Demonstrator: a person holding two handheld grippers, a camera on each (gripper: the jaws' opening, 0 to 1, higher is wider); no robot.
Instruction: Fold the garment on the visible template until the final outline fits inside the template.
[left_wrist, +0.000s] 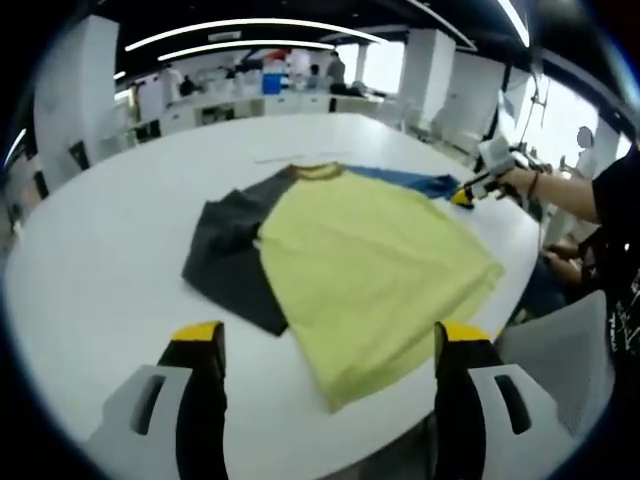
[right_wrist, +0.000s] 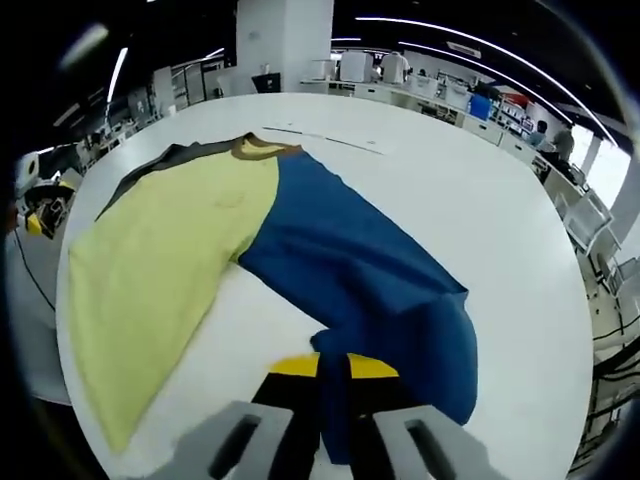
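1 T-shirt, yellow body, 1 blue sleeve, 1 dark grey sleeve, flat on white table. Left gripper held above near table edge, jaws wide, empty. Right gripper low, jaws pinched on blue sleeve edge.

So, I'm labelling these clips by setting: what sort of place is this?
Probably an open-plan office or lab: a big white table holding the shirt, strip ceiling lights, and counters with equipment along the back.
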